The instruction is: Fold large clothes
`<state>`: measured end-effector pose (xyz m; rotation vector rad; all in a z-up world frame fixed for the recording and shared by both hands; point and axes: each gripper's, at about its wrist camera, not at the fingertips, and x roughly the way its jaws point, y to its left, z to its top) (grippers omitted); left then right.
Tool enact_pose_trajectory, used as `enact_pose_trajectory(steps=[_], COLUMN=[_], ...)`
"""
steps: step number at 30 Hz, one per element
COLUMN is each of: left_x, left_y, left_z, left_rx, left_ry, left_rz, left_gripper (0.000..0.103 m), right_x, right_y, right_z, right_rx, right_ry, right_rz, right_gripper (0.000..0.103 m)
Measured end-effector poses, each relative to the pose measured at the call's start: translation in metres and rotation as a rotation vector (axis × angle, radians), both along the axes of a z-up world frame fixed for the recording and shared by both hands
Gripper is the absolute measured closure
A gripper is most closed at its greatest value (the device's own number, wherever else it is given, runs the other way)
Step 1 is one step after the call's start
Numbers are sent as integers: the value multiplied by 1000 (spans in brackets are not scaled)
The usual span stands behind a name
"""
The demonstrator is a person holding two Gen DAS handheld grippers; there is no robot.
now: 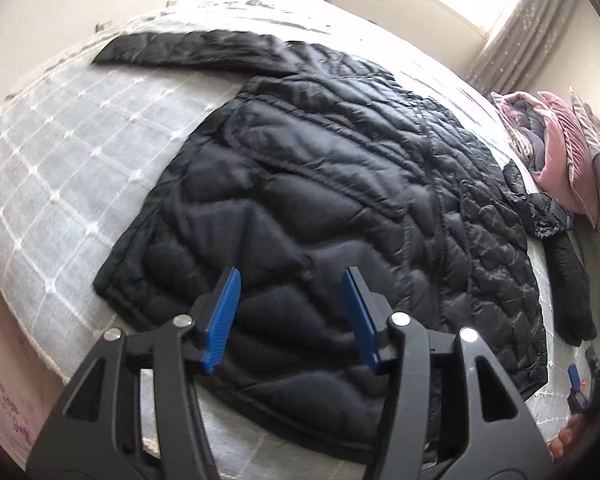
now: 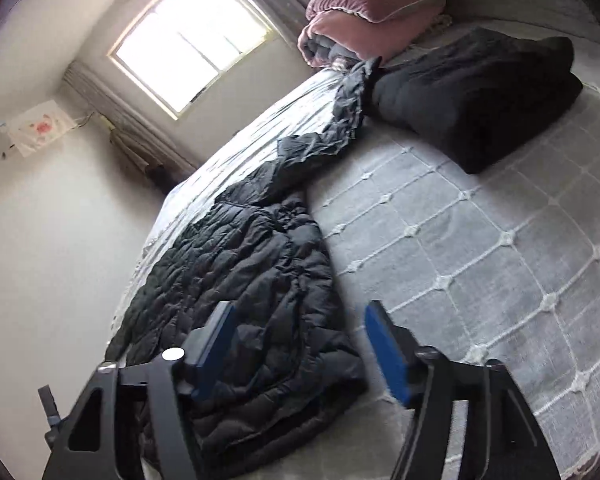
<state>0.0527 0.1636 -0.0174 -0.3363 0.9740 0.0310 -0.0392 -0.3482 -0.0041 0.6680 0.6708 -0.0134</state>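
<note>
A black quilted puffer jacket [image 1: 340,184] lies spread flat on the grey checked bedspread [image 1: 60,168], one sleeve stretched toward the far left. My left gripper [image 1: 292,284] hovers over the jacket's near hem, its blue pads apart and nothing between them. In the right wrist view the same jacket [image 2: 252,272] runs away from me along the bed's left side, its other sleeve reaching toward the pillows. My right gripper [image 2: 300,316] stands open above the jacket's near right corner, jaws wide and empty. That gripper's blue tip also shows at the left wrist view's lower right edge.
A folded black garment [image 2: 476,100] lies on the bedspread [image 2: 480,260] at the far right. Pink and grey pillows and bedding [image 2: 360,12] are stacked at the bed's head. A bright window [image 2: 192,36] with curtains is behind the bed. A wall runs along the bed's left side.
</note>
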Motion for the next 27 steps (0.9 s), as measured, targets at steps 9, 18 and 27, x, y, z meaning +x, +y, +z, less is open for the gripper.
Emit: enact_pose_trajectory(steps=[9,18,27], left_x=[80,101,108], left_y=[-94,-109,-102], left_z=[16,-18,-33], left_rx=[-145,-43,-79], left_ry=[28,51,100], left_rz=[-191,-174,-206], left_gripper=[34,34,34], right_x=[138,249,312], right_y=[43,36,45], right_z=[-1,-31,-66], right_rx=[-96,-155,-156], right_ry=[124,209,267], right_rz=[244,248,431], right_gripper=[27,27,47])
